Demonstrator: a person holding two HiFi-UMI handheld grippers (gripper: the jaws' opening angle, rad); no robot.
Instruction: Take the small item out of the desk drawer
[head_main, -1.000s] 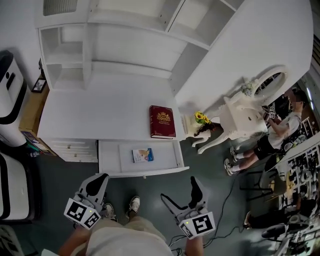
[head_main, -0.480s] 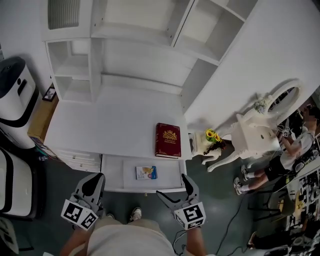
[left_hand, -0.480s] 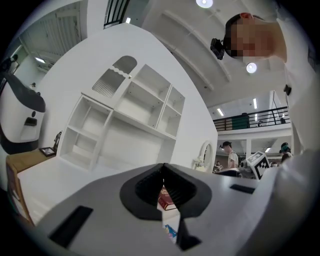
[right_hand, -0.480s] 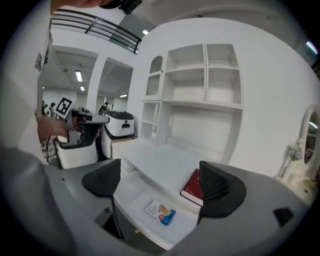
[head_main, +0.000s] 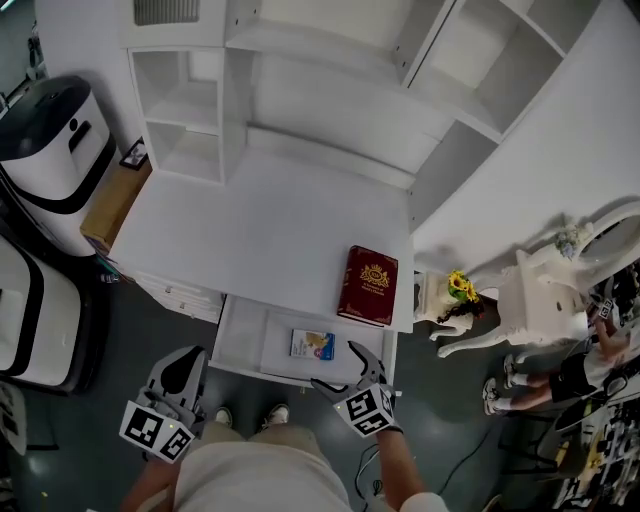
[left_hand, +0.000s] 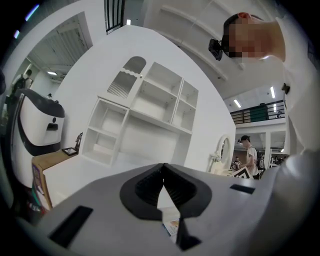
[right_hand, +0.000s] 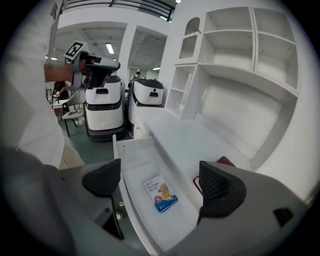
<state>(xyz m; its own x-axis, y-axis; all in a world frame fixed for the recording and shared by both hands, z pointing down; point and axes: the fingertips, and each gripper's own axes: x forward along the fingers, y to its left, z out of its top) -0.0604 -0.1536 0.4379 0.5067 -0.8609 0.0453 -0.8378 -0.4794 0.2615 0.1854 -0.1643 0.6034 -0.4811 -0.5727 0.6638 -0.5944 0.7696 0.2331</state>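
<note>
A small blue-and-white packet (head_main: 313, 344) lies flat in the open desk drawer (head_main: 240, 335), right of its middle. My right gripper (head_main: 340, 367) hovers open over the drawer's front right edge, just short of the packet. Its own view looks down on the packet (right_hand: 161, 194) between the spread jaws of the right gripper (right_hand: 160, 172), with nothing held. My left gripper (head_main: 186, 363) hangs below and left of the drawer front. That left gripper (left_hand: 164, 172) is shut and empty, and a corner of the packet (left_hand: 172, 227) shows below its jaws.
A dark red book (head_main: 368, 285) lies on the white desk top (head_main: 250, 240) just above the drawer's right end. White shelves (head_main: 190, 110) rise behind. White machines (head_main: 50, 150) stand at left; a white dressing table (head_main: 545, 290) and flowers (head_main: 460, 287) at right.
My right gripper has moved forward and up, from the floor area to the drawer's front edge near the packet. The left gripper has stayed low. The head view has swung right.
</note>
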